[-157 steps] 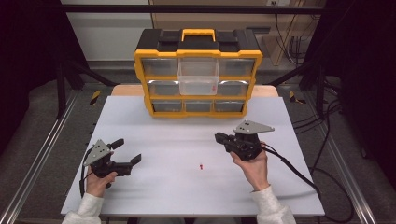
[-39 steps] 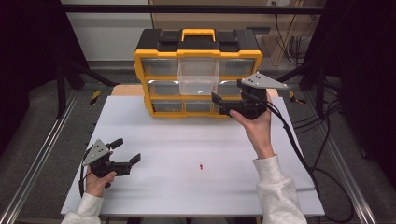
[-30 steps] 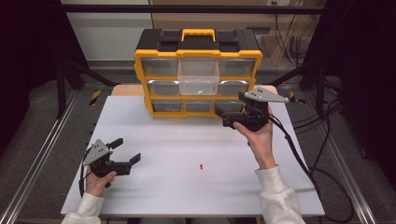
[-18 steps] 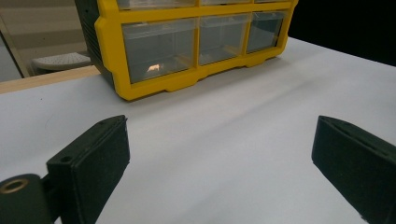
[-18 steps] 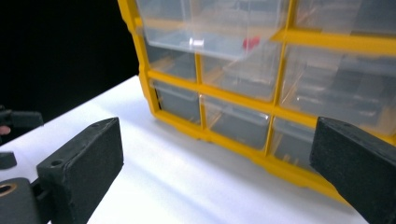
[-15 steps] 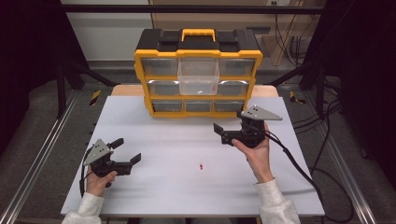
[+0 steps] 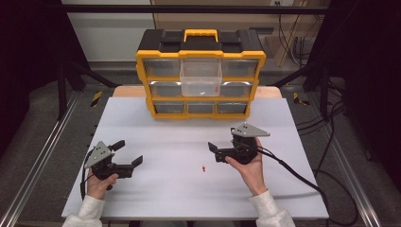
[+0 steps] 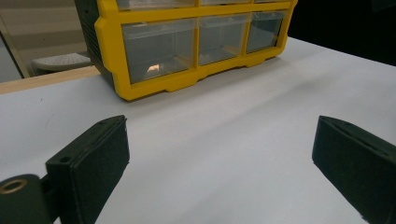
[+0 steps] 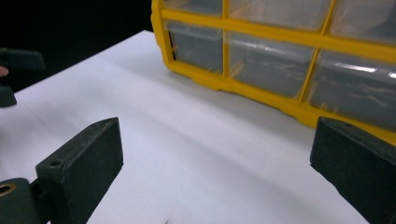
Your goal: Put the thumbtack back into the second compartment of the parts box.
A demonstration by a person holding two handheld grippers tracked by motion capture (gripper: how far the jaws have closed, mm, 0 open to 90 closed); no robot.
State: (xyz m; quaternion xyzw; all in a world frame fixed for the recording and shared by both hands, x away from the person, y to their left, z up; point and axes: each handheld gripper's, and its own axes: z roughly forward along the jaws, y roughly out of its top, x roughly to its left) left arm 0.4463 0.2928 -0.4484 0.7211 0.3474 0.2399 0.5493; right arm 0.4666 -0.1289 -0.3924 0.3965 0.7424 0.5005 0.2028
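A yellow and black drawer organizer [image 7: 201,52] stands at the far edge of the white table [image 7: 179,198]. Its clear top-middle drawer [image 7: 201,78] is pulled out, with a small item [image 7: 203,92] lying in it. A tiny red piece [image 7: 203,169] lies on the table in front of the person. My right gripper [image 7: 213,152] hovers just right of that piece, open and empty [image 9: 219,163], facing the organizer's lower drawers [image 9: 280,51]. My left gripper [image 7: 128,152] rests at the near left, open and empty [image 8: 219,158], pointing at the organizer [image 8: 187,42].
Cables [image 7: 302,175] trail from the right gripper across the table's right side. Metal rails [image 7: 38,161] run along both sides of the table. In the right gripper view the left gripper [image 9: 14,60] shows at the far left edge.
My right gripper has pulled back from the organizer's front and come down toward the near middle of the table, still open. The left gripper has stayed put.
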